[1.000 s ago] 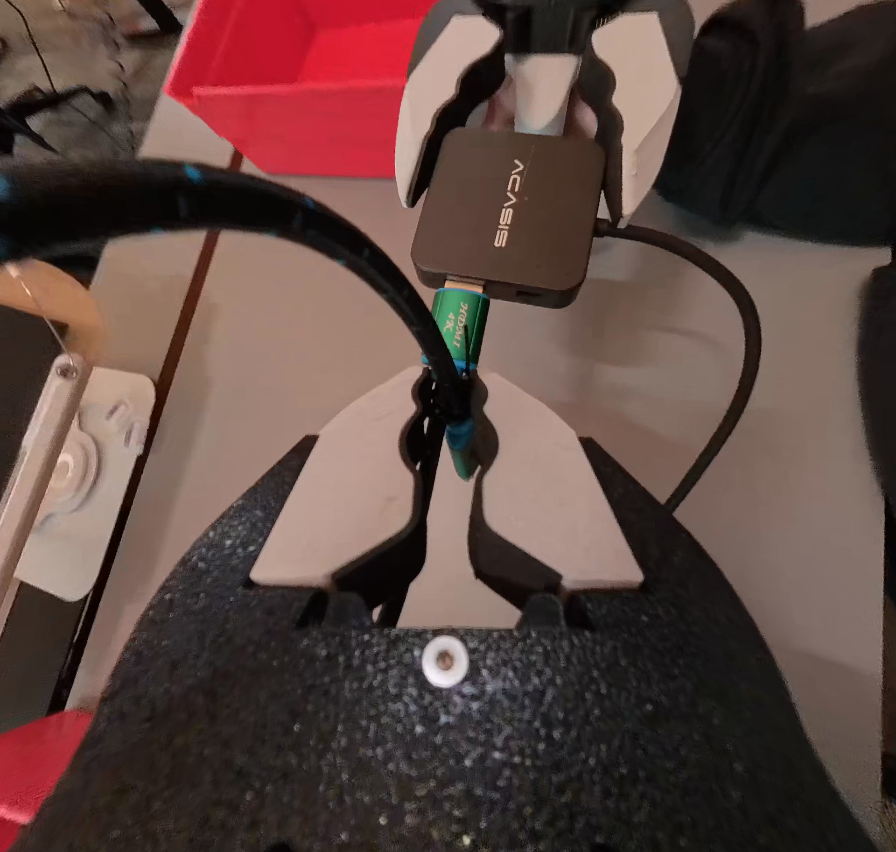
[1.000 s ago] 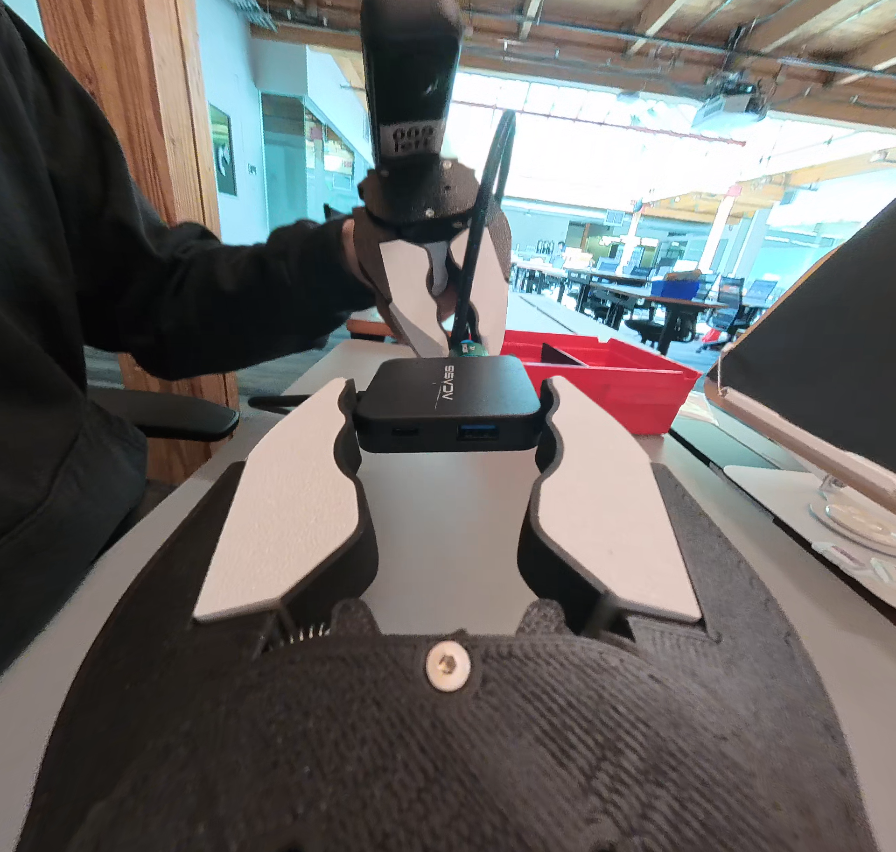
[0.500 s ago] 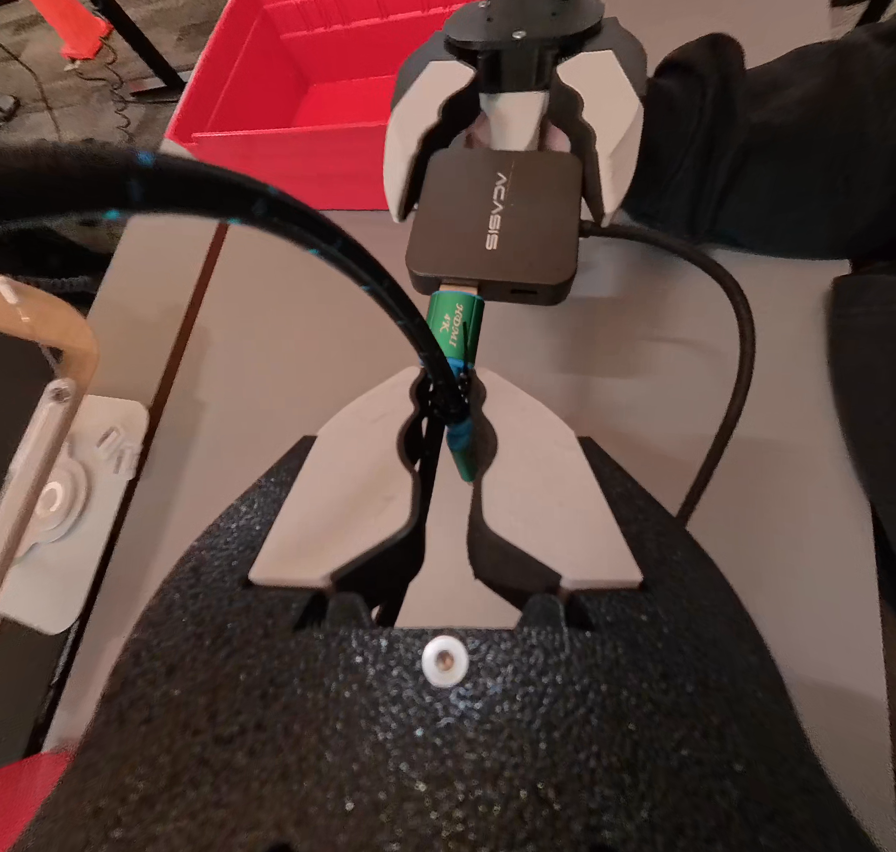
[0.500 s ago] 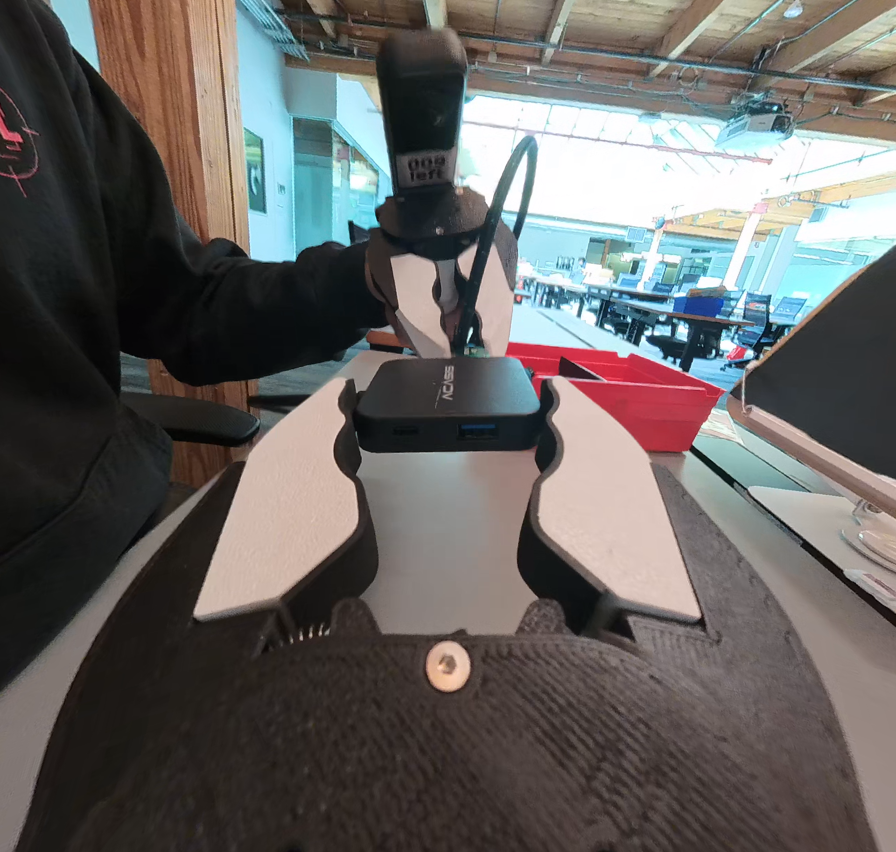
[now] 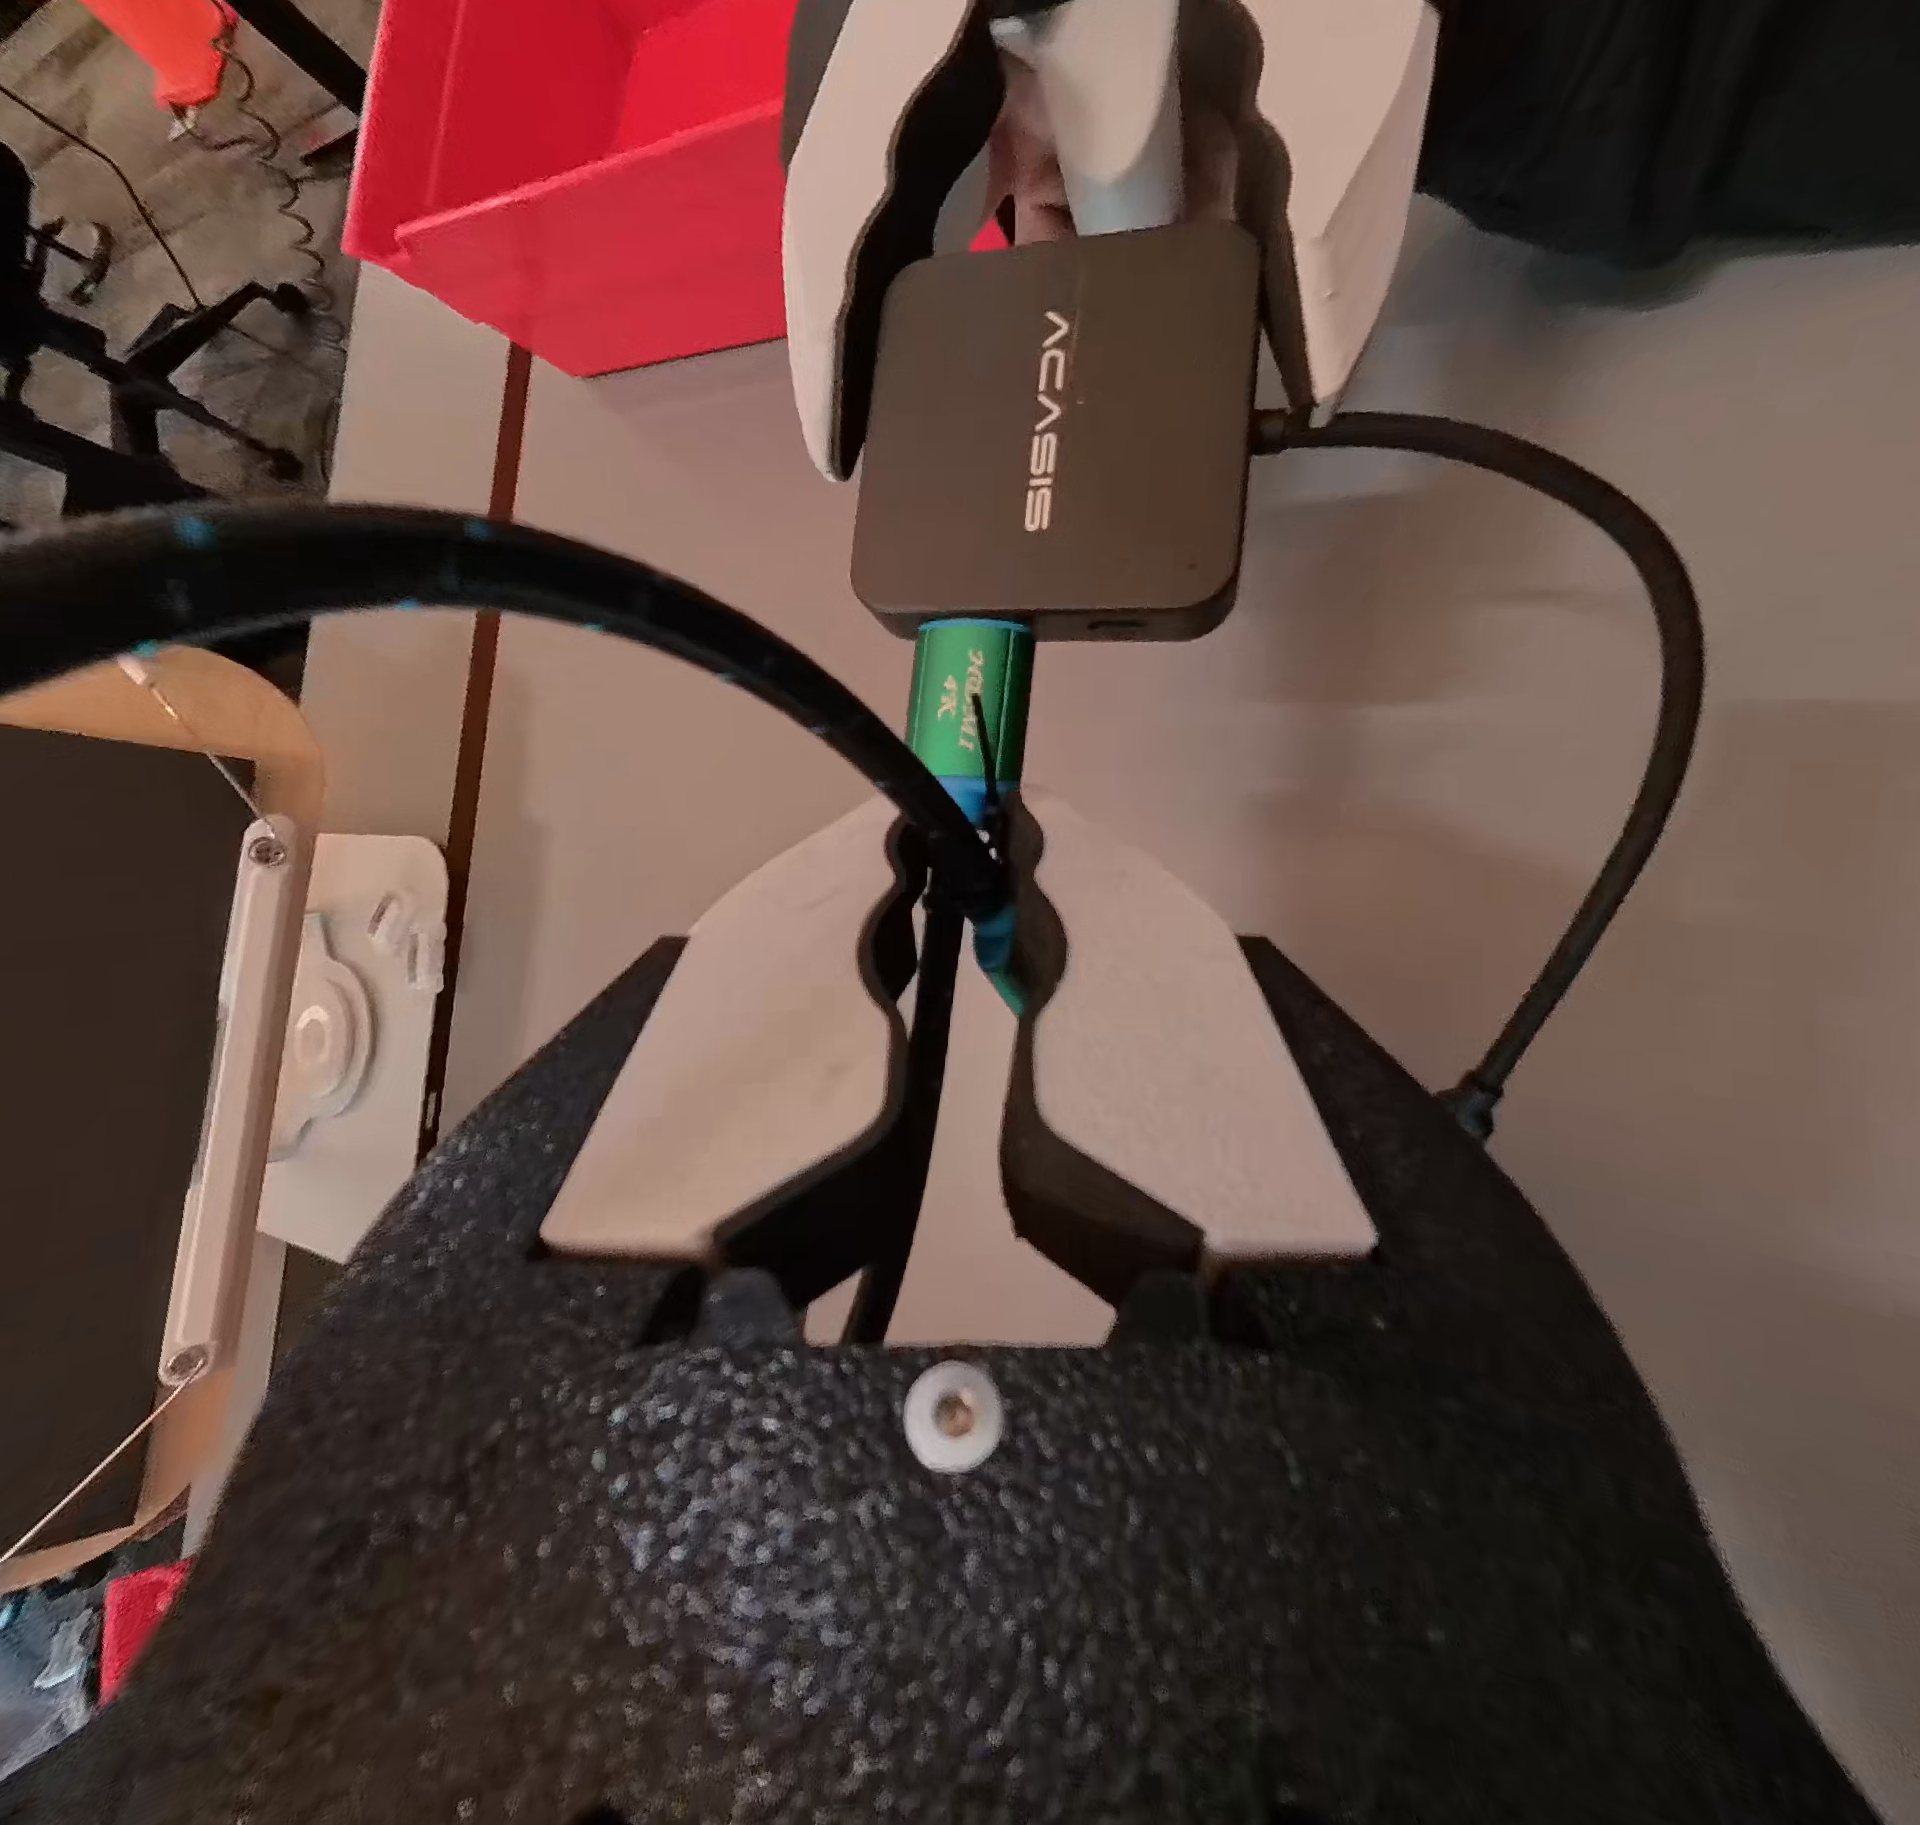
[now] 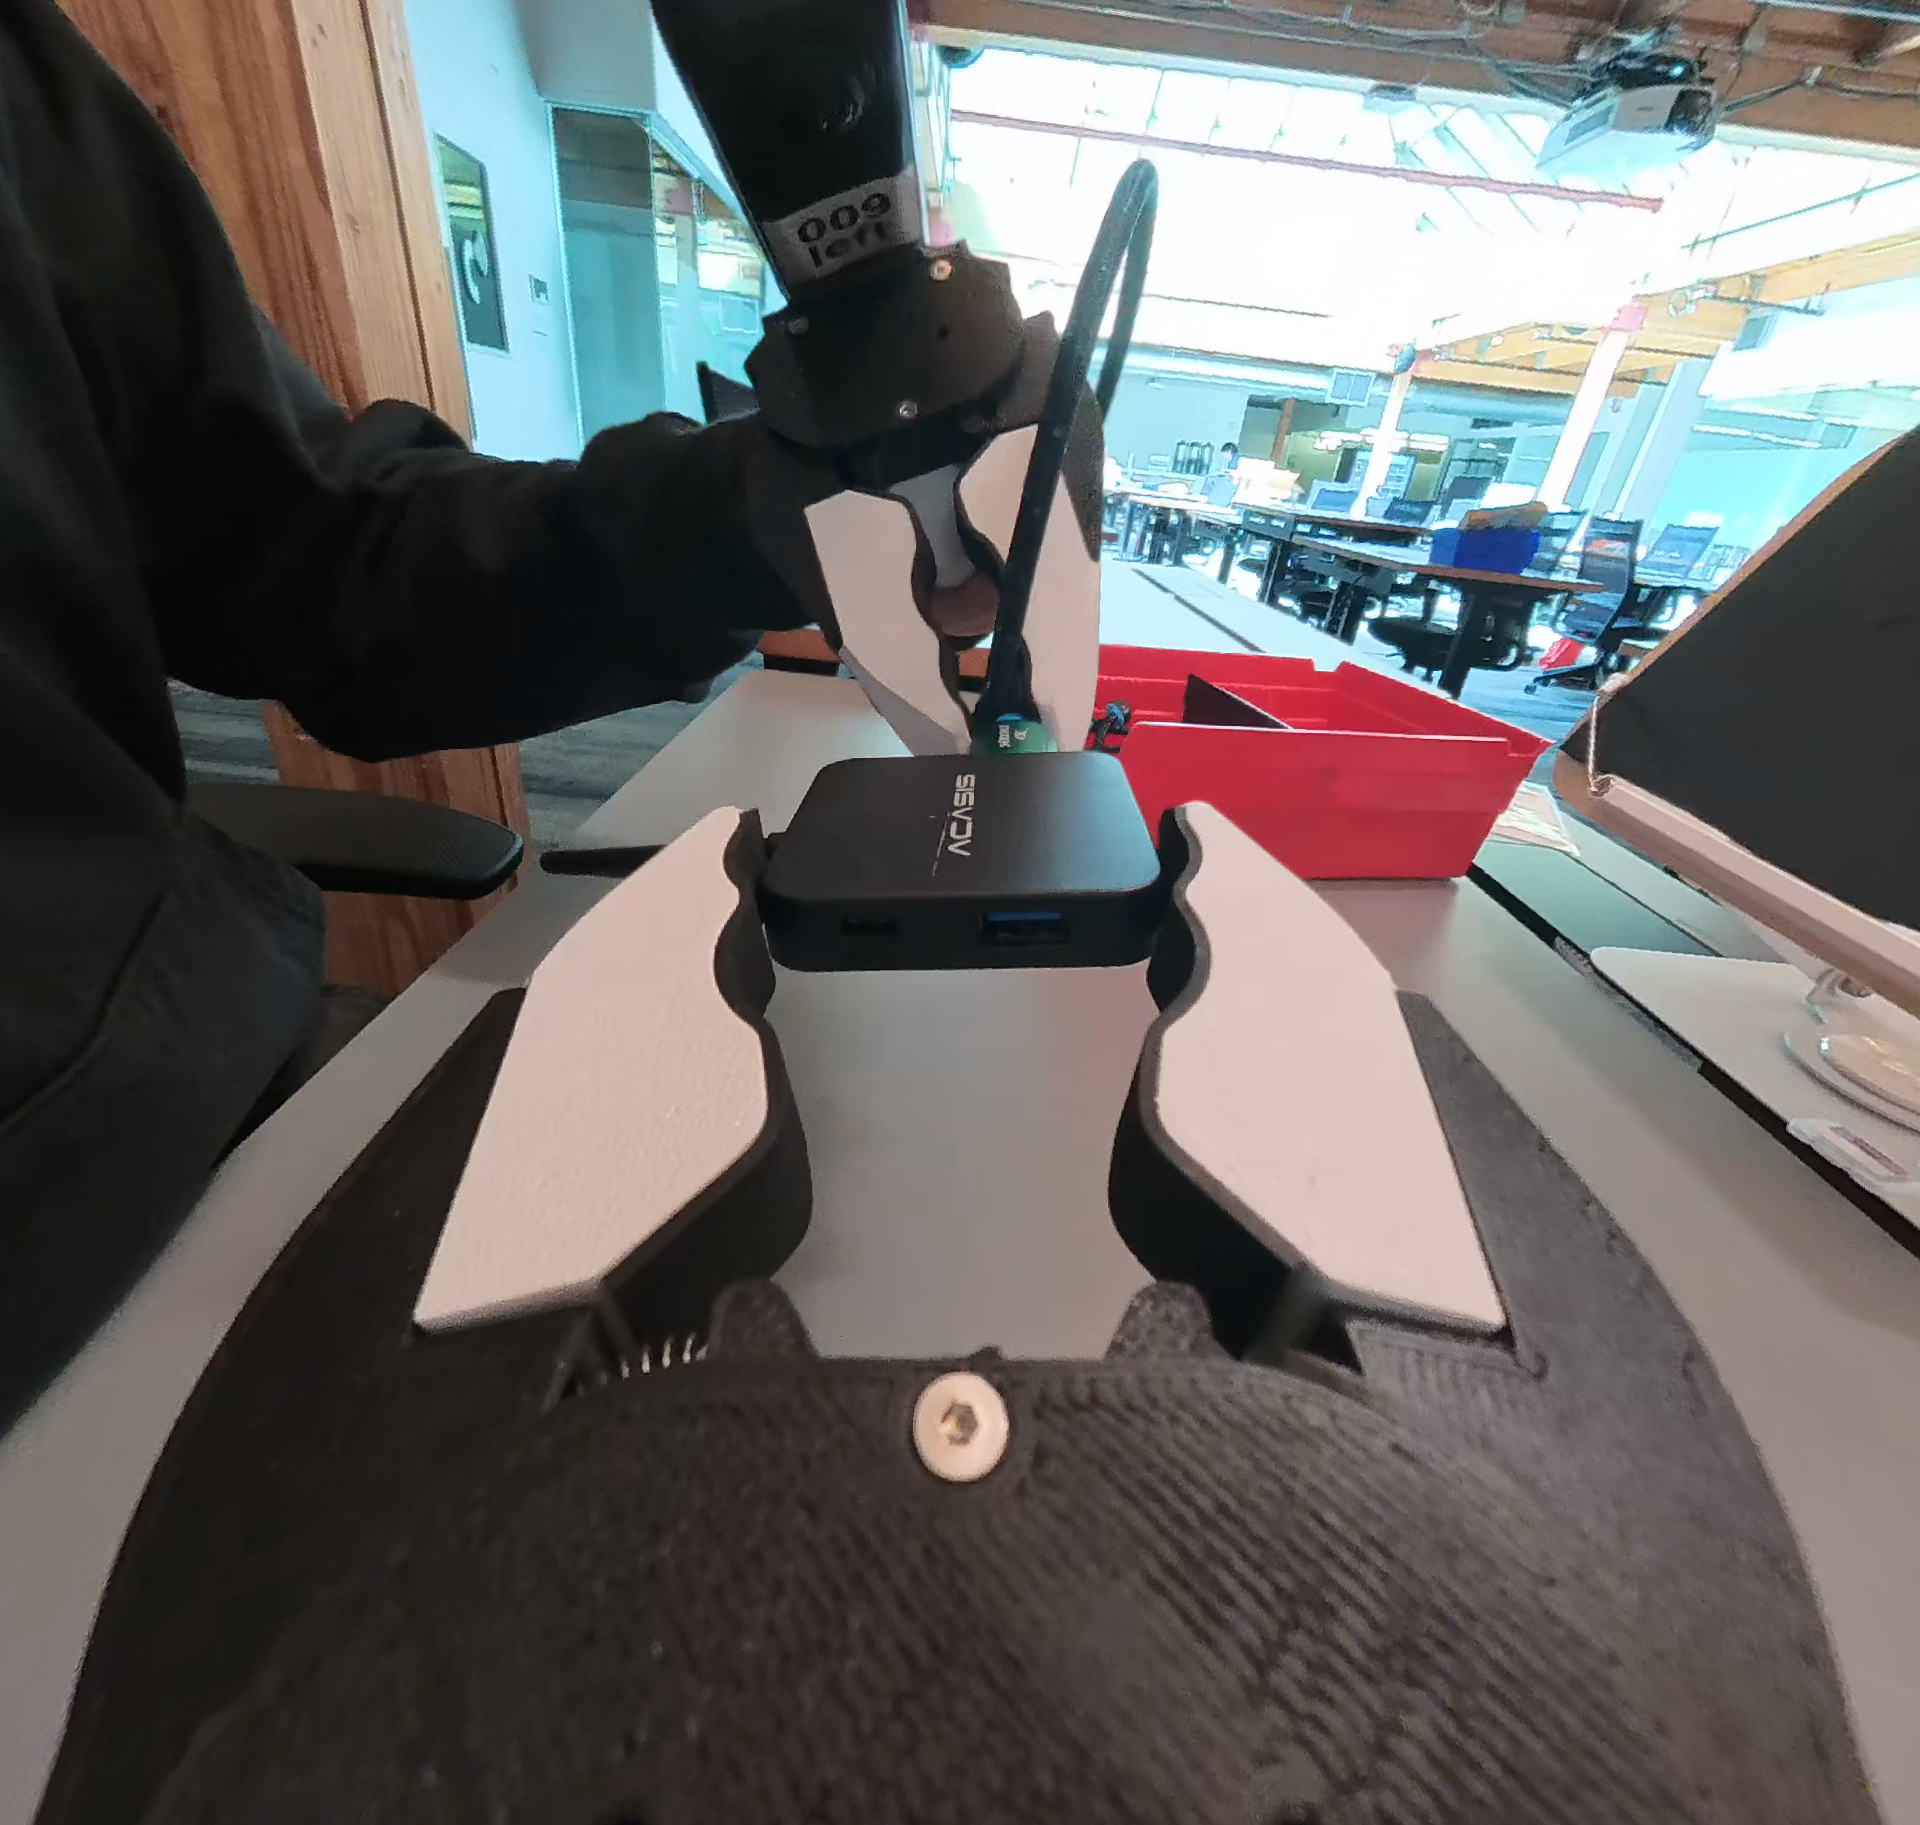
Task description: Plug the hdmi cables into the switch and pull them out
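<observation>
The black switch box (image 5: 1055, 445) sits just above the grey table, held between the white fingers of my right gripper (image 6: 961, 845), which is shut on its sides. It also shows in the right wrist view (image 6: 961, 840). A green HDMI plug (image 5: 966, 710) is pushed fully into the switch's near edge; no metal tip shows. My left gripper (image 5: 971, 845) is shut on the plug's rear end and its black braided cable (image 5: 520, 580), which arcs off to the left. In the right wrist view the left gripper (image 6: 987, 705) comes down behind the switch, with the plug (image 6: 1013, 736) just visible.
A red bin (image 5: 582, 165) stands behind the switch, also seen in the right wrist view (image 6: 1309, 767). The switch's own black cable (image 5: 1652, 736) loops right. A dark panel on a white stand (image 5: 239, 1048) is at the left. A person's black sleeve (image 6: 364, 570) reaches in.
The metal tip of the green plug, visible between plug and switch before, has gone into the port. The left gripper has closed in on the switch.
</observation>
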Tool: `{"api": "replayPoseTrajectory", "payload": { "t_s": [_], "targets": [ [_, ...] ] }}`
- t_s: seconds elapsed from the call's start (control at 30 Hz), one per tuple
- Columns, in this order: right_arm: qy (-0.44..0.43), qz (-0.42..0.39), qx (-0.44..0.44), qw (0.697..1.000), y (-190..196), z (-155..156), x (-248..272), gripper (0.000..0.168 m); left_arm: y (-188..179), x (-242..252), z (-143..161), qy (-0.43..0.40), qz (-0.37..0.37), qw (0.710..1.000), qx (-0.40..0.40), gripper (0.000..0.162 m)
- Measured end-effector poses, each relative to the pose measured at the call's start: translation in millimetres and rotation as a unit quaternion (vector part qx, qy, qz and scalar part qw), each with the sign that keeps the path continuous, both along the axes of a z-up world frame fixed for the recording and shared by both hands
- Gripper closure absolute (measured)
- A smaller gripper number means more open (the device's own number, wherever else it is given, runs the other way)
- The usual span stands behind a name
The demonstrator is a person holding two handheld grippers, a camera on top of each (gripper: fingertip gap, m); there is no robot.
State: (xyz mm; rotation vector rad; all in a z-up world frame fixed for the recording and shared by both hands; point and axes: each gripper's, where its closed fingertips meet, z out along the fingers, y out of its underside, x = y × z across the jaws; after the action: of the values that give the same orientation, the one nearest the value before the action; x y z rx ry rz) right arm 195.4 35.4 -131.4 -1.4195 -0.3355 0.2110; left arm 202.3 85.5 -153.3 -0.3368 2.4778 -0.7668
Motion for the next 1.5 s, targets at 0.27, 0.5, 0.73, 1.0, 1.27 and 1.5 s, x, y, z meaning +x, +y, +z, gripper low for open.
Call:
{"api": "replayPoseTrajectory", "payload": {
  "t_s": [0.27, 0.5, 0.73, 1.0, 1.27, 1.5],
  "targets": [
    [-0.007, -0.028, 0.035, 0.999, -4.0, 14.7, 6.7, 0.095, -4.3, 8.1, 13.8, -0.03, 0.025, 0.998, -0.054, 0.148],
    [0.006, -0.089, 0.116, 0.989, -47.4, 48.0, 37.0, 0.096, -18.7, 13.9, 84.3, -0.233, 0.071, 0.968, -0.058, 0.109],
    [0.017, -0.135, 0.214, 0.967, -125.2, 74.1, 68.4, 0.096, -30.6, -31.3, 113.0, -0.236, 0.046, 0.953, -0.184, 0.105],
    [-0.022, -0.221, 0.168, 0.96, -177.0, 98.5, 109.2, 0.095, 8.5, -29.3, 49.4, -0.152, 0.126, 0.959, -0.202, 0.104],
    [-0.141, -0.408, 0.032, 0.902, -189.2, 120.5, 208.1, 0.095, 7.3, -23.6, 22.3, -0.109, 0.136, 0.956, -0.235, 0.105],
    [-0.212, -0.495, -0.074, 0.839, -176.5, 50.9, 256.0, 0.096, 10.2, -25.9, 6.2, -0.086, 0.137, 0.956, -0.245, 0.107]
  ]
}}
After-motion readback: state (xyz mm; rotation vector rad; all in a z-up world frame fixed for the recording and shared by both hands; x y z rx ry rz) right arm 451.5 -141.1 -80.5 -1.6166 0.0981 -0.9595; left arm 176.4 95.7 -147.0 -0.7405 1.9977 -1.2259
